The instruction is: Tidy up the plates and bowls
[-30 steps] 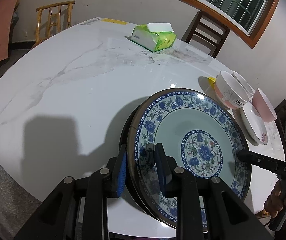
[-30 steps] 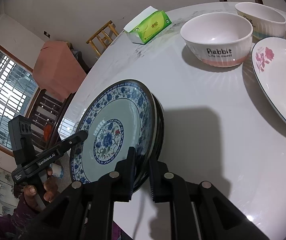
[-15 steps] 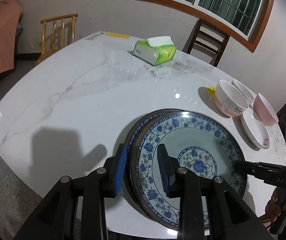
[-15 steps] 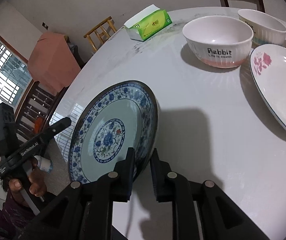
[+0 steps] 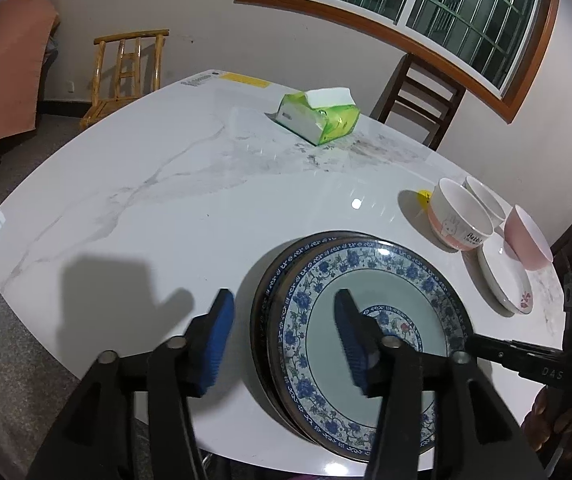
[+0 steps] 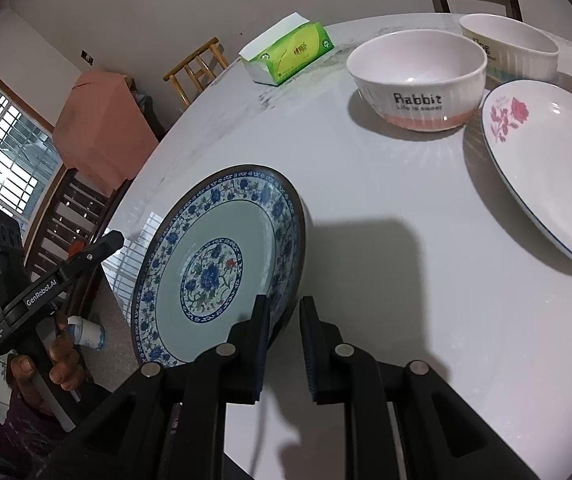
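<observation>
- Two grippers work at the near edge of our white marble table [image 5: 173,184], both angled down toward a stack of blue-and-white floral plates [image 5: 366,320].
- Our left gripper [image 5: 283,344] has just been opening; its blue pads [image 5: 221,328] now stand spread, one left of the stack's rim and one over the top plate's face, neither pressing on it.
- In the right wrist view a hand [image 6: 45,364] grips that tool's handle at the far left; the arm behind it is cut off.
- Our right gripper [image 6: 283,350] has its fingers nearly together, pinching the rim of the top plate [image 6: 221,264] at its right edge.
- The plate beneath shows only as a dark crescent in the left wrist view, and we cannot count how many lie under the top one.
- The top plate has a pale green well, a blue flower medallion and a blue floral band with a dark rim.
- To the right stand a white bowl marked "Rabbit" [image 6: 418,80], a second white bowl [image 6: 510,46], a pink bowl [image 5: 528,240] cut off in the right view, and a white rose plate [image 6: 546,168].
- A green tissue box [image 5: 318,118] sits far back on the table.
</observation>
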